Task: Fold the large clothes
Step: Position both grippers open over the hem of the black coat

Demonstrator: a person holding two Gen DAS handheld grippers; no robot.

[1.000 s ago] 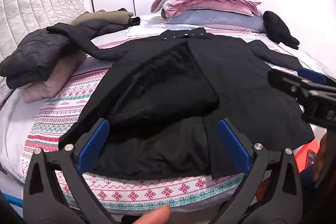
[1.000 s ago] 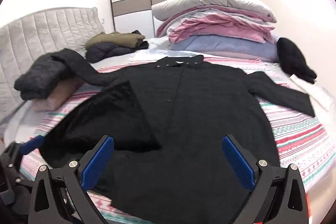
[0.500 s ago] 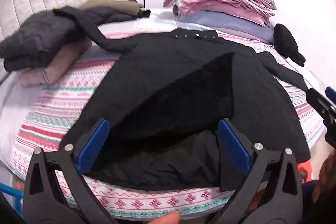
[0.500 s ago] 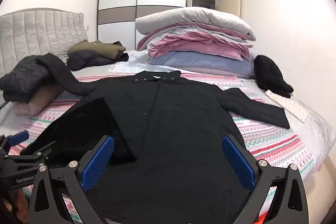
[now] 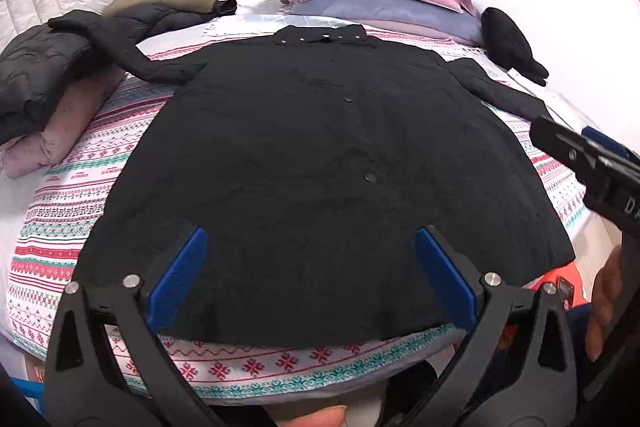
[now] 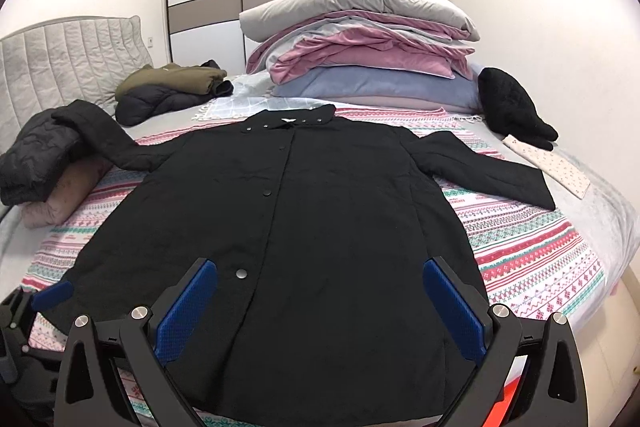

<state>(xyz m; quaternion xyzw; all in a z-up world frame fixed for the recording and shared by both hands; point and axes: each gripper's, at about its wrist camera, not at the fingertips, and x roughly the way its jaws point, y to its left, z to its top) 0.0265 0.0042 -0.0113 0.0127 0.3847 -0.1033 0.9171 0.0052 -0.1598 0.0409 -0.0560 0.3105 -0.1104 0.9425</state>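
Two grippers, each with blue pads on black fingers, hang over the near edge of the bed: the left gripper and the right gripper both stand wide open and grasp nothing. Filling the centre of both views, the long black snap-front coat lies flat and face up on the red, green and white patterned bedspread, collar toward the top of the frame, hem at the bottom. Its one sleeve stretches to the right; the other runs upper left onto a folded dark quilted jacket. A stack of grey, pink and blue bedding sits beyond the collar.
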